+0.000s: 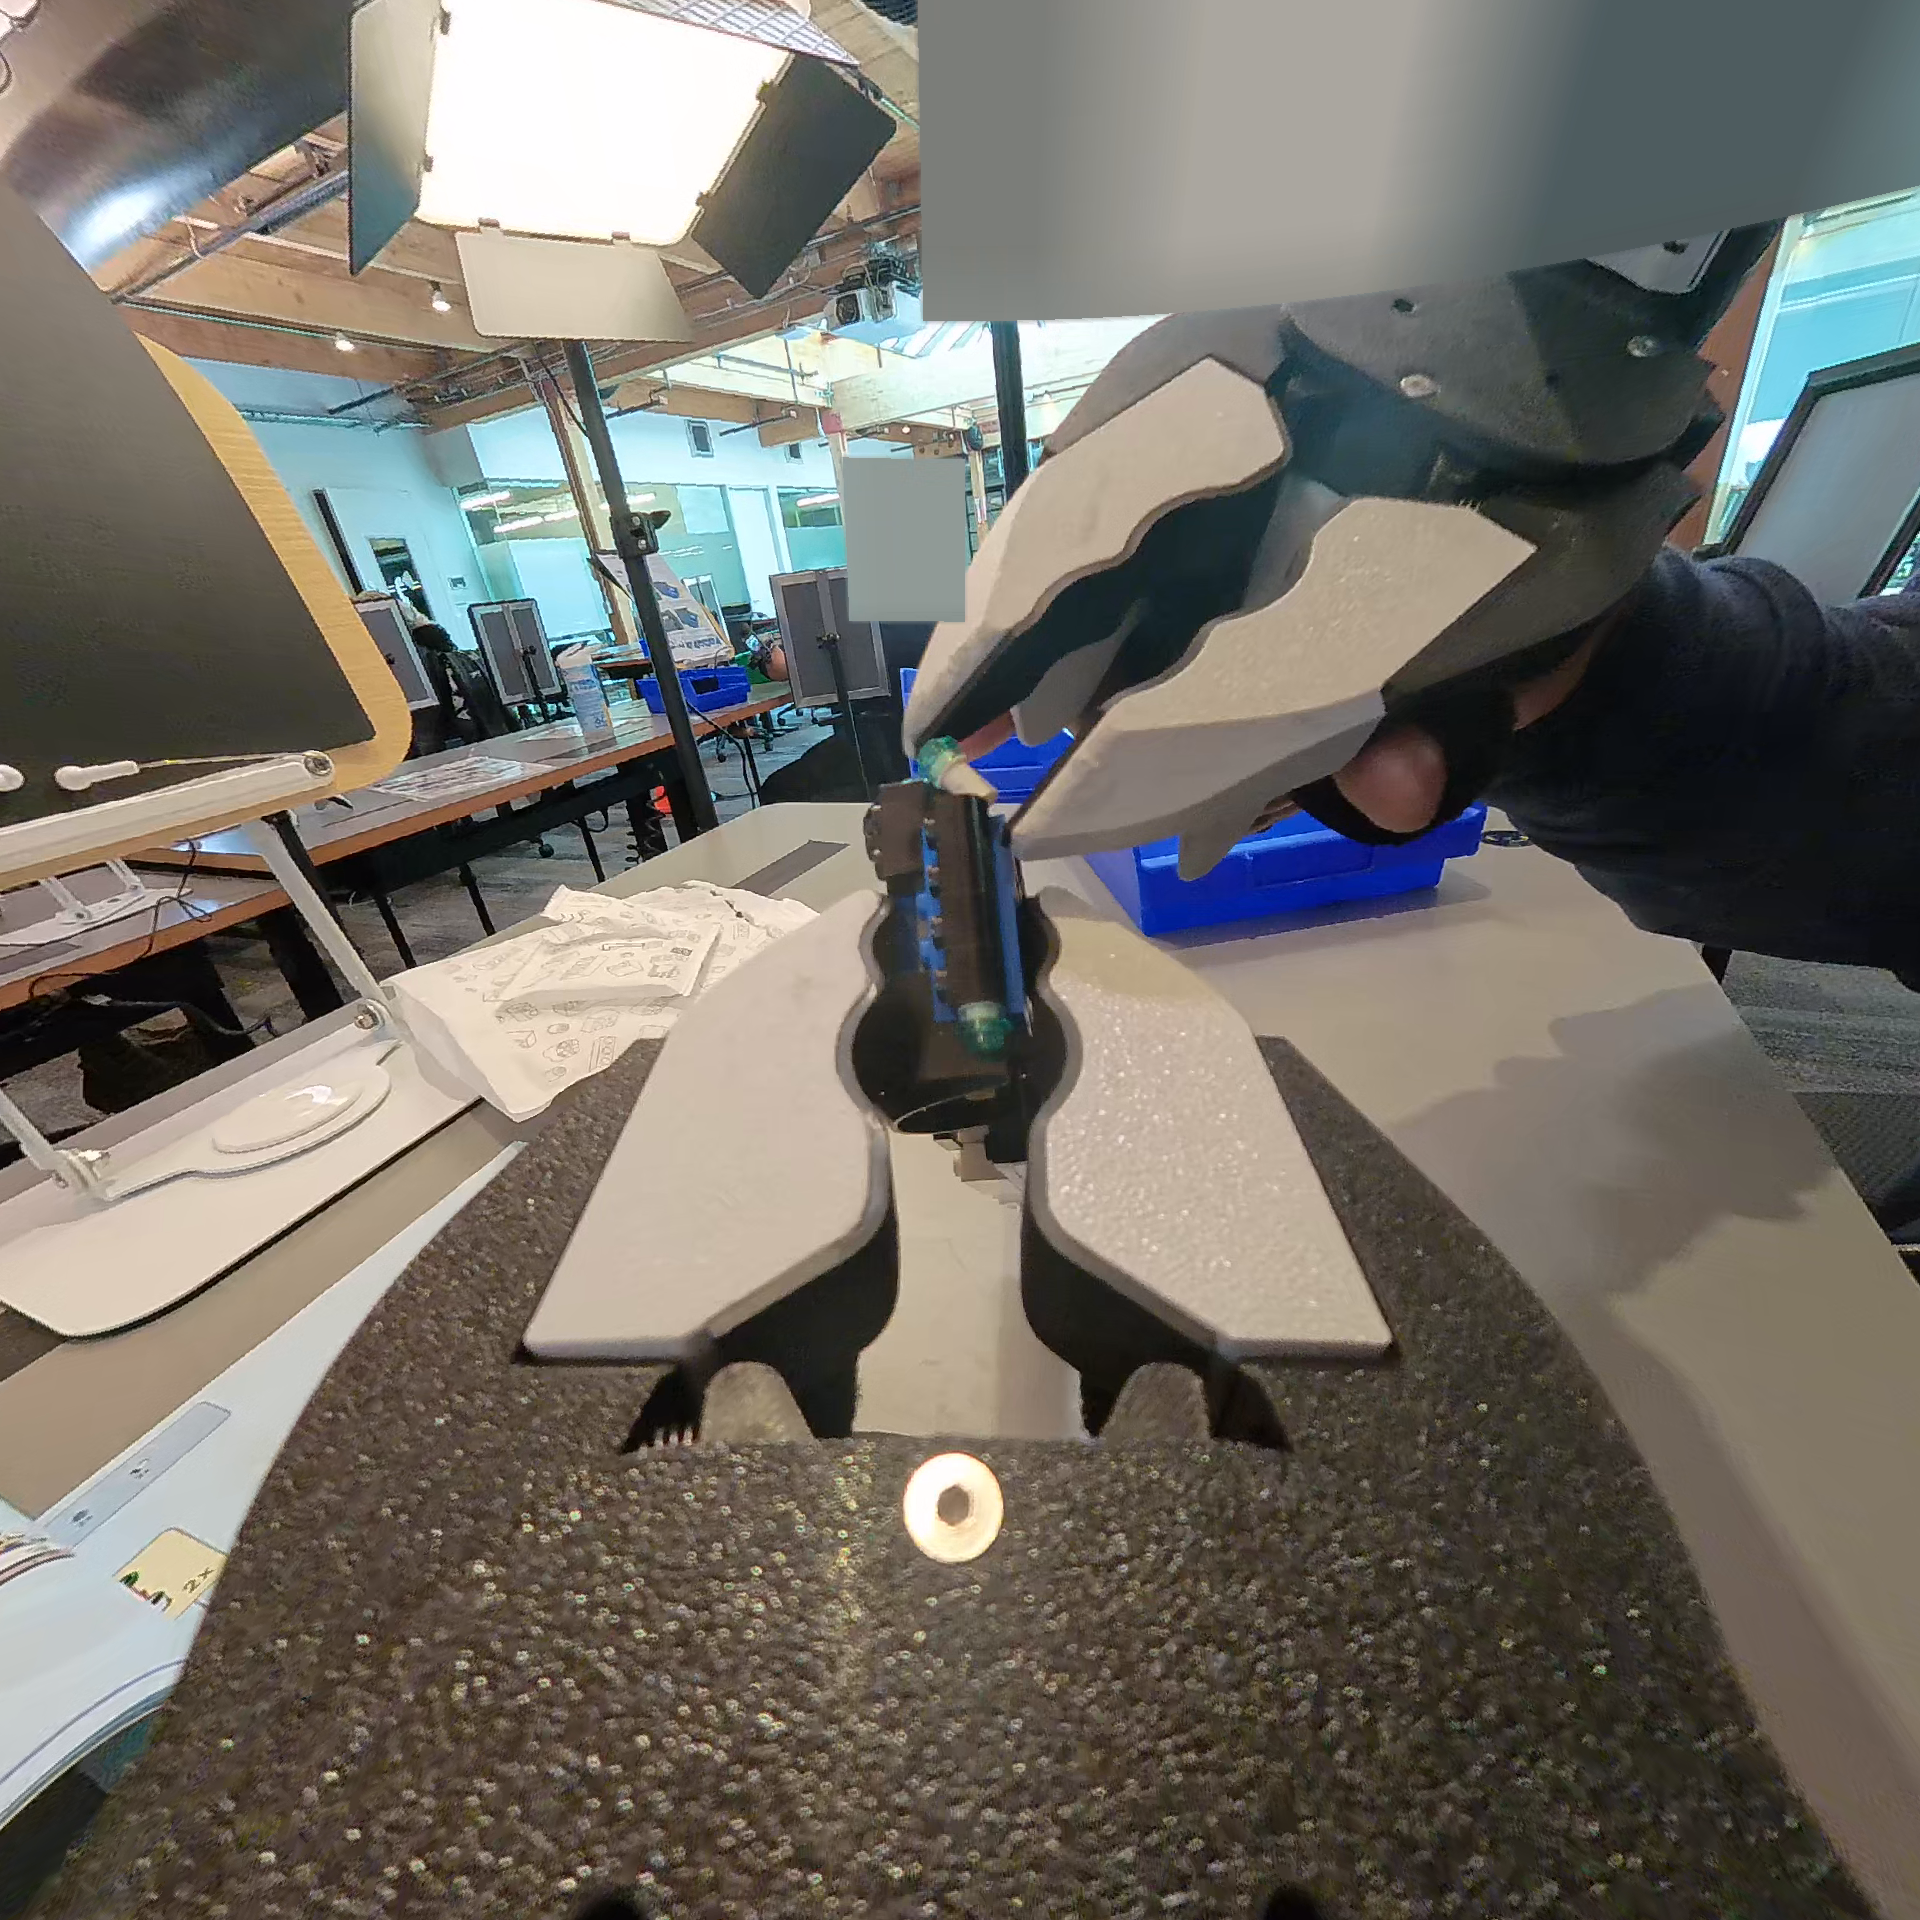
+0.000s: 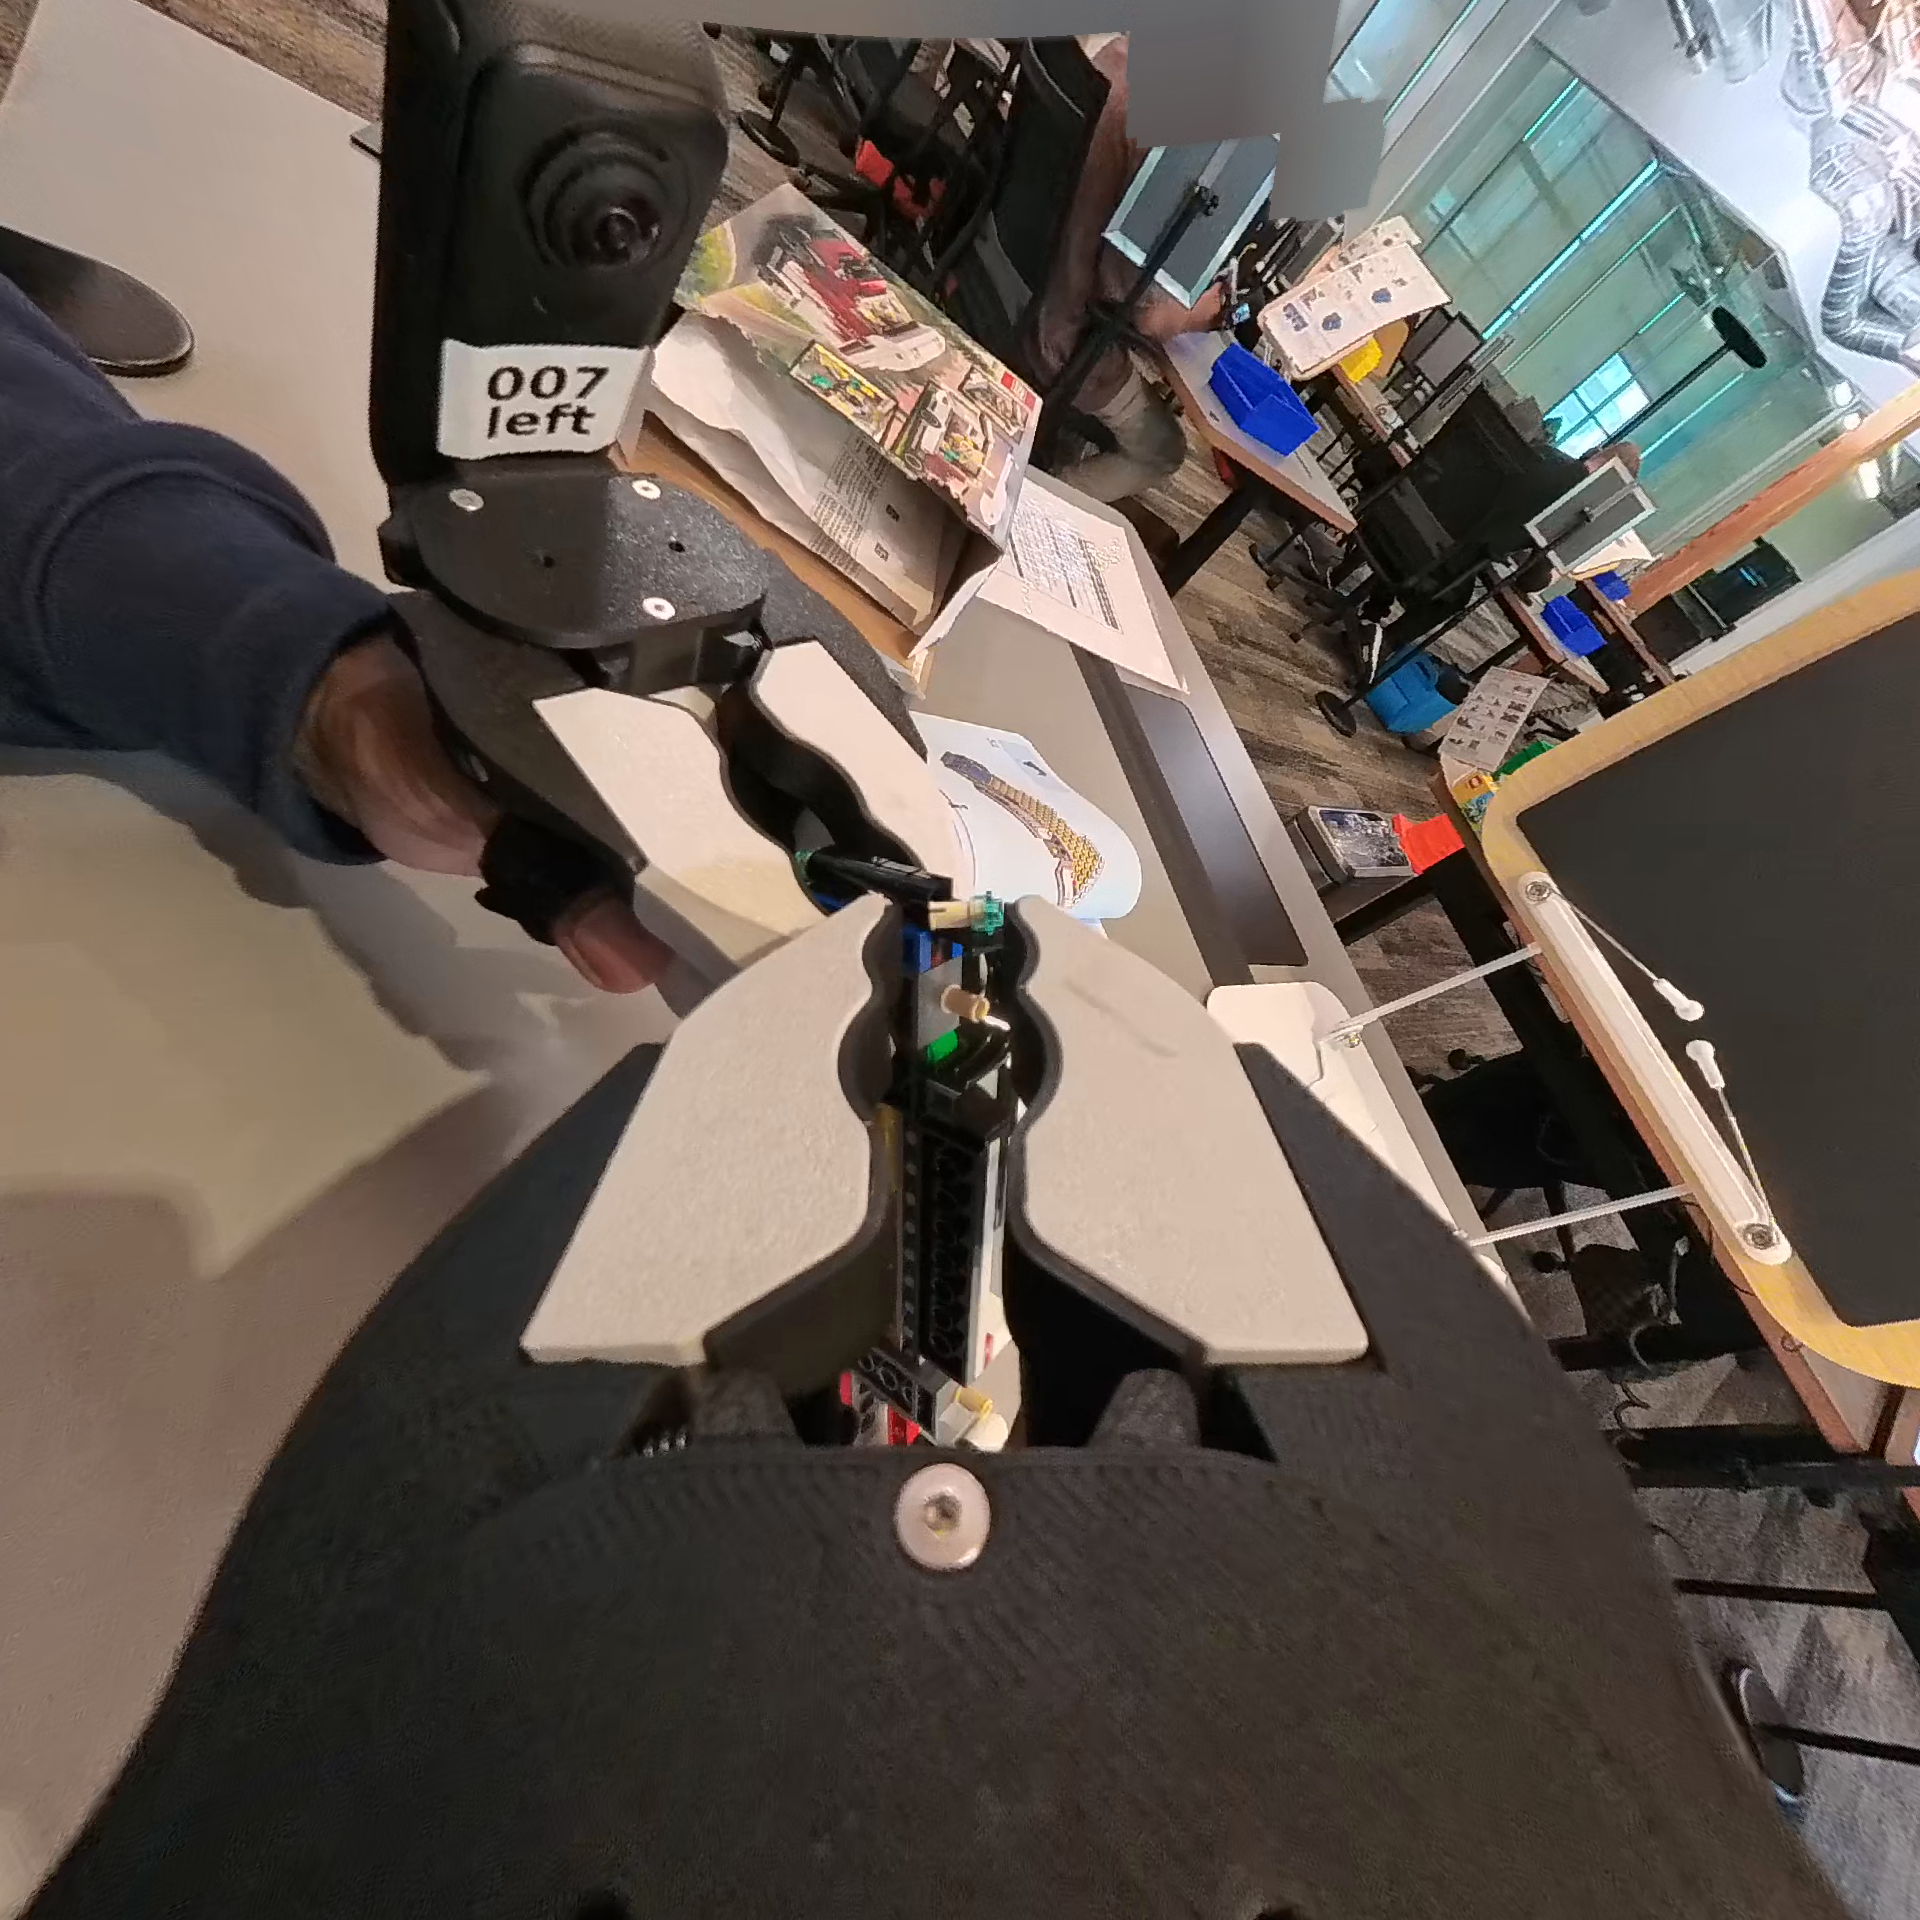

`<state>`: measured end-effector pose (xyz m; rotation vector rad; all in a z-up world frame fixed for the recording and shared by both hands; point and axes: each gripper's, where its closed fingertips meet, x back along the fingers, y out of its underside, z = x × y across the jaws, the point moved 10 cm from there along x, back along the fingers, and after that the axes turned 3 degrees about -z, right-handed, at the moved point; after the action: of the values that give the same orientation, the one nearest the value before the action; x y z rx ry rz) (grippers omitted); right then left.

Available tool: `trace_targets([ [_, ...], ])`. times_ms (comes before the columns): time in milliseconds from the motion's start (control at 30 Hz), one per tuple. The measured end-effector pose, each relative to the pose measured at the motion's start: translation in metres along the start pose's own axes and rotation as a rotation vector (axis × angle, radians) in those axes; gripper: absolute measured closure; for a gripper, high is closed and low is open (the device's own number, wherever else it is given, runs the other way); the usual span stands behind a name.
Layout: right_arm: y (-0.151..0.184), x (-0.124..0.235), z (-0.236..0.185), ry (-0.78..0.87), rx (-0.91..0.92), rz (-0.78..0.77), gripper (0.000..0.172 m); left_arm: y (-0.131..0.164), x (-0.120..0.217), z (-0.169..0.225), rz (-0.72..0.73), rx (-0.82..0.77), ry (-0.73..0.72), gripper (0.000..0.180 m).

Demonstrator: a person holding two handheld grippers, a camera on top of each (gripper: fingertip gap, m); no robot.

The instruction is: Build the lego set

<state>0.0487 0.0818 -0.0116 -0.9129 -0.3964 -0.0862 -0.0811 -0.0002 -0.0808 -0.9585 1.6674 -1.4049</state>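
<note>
The left gripper (image 1: 951,997) fingers are clamping a black-and-blue brick assembly (image 1: 961,935) above the worktop (image 1: 1455,997). The right gripper (image 2: 951,977) fingers are gripping a second black brick assembly (image 2: 951,1195), meeting the first at its top end, near a teal stud (image 1: 940,758).

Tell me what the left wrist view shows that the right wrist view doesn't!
Only the left wrist view shows the studio lamp, the blue bin and the crumpled paper bags.

Only the right wrist view shows the toy box, the open booklet and the left gripper's camera.

Both show the table, the left gripper shut on a black-and-blue brick piece, and the right gripper shut on a brick model.
</note>
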Motion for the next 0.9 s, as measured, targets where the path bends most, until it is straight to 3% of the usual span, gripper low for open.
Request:
trace_targets([
  [900, 0.0051, 0.0043, 0.0007, -0.031, 0.03, -0.009, 0.16, -0.0014, 0.0018, -0.0005, -0.004, -0.011, 0.01, 0.159],
])
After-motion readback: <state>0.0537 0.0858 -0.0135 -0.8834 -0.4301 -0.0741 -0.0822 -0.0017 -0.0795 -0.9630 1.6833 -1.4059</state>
